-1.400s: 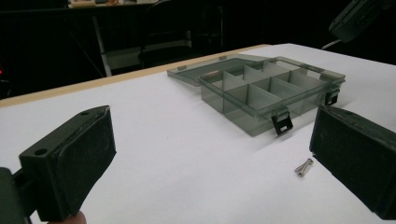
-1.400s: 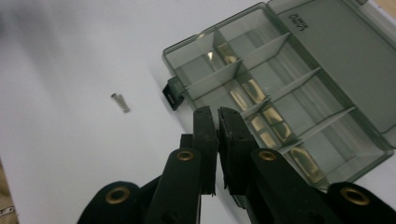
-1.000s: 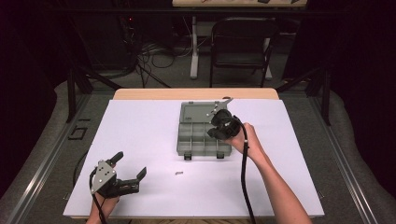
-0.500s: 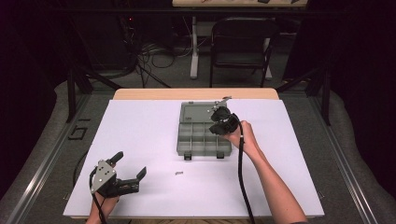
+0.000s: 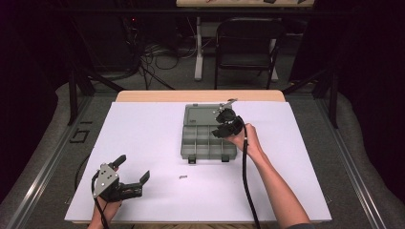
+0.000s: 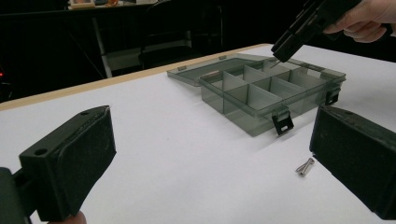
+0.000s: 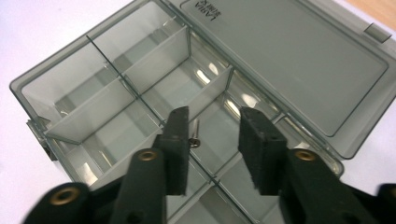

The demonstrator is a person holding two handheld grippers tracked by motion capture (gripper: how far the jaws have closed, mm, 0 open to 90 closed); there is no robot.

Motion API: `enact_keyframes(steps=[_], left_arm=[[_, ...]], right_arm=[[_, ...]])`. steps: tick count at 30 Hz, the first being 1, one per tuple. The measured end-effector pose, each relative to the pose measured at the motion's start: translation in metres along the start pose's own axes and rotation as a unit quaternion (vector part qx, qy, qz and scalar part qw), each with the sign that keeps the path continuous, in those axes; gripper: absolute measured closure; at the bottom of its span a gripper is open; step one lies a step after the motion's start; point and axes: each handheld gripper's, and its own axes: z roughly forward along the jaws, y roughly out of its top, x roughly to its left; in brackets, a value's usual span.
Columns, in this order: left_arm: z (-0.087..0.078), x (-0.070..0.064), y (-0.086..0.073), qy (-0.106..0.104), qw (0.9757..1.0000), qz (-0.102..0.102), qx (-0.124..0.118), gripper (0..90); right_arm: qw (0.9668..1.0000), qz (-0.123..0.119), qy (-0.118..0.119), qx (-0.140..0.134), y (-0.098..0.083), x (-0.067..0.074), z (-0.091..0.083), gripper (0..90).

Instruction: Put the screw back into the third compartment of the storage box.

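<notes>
One tiny, slippery screw [image 7: 196, 134] sits by your parted right claw [image 7: 212, 140] over the box [image 5: 208, 143]; left claw [image 5: 129, 177] wide, so pinch its shank.

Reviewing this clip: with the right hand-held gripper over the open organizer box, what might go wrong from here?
1. A small screw sits by one pad of the right hand-held gripper, whose jaws are open; it may land in the wrong compartment of the organizer box.
2. The jaws hang near a divider and could nudge the box.
3. Another screw lies loose on the table; the left hand-held gripper could knock it.
</notes>
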Motion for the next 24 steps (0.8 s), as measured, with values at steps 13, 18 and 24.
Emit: enact_keyframes(steps=[13, 18, 24], left_arm=[[0.001, 0.001, 0.000, -0.001, 1.0000, 0.000, 0.004, 0.1], [0.000, 0.001, 0.000, -0.001, 1.0000, 0.000, 0.003, 0.1], [0.001, 0.001, 0.000, -0.001, 1.0000, 0.002, 0.005, 0.1]], right_arm=[[0.9997, -0.015, 0.009, -0.017, 0.002, 0.009, -0.010, 52.9], [0.9992, -0.019, 0.023, -0.026, 0.000, 0.023, -0.024, 31.8], [0.9980, -0.036, 0.042, -0.031, -0.012, 0.039, -0.035, 20.5]])
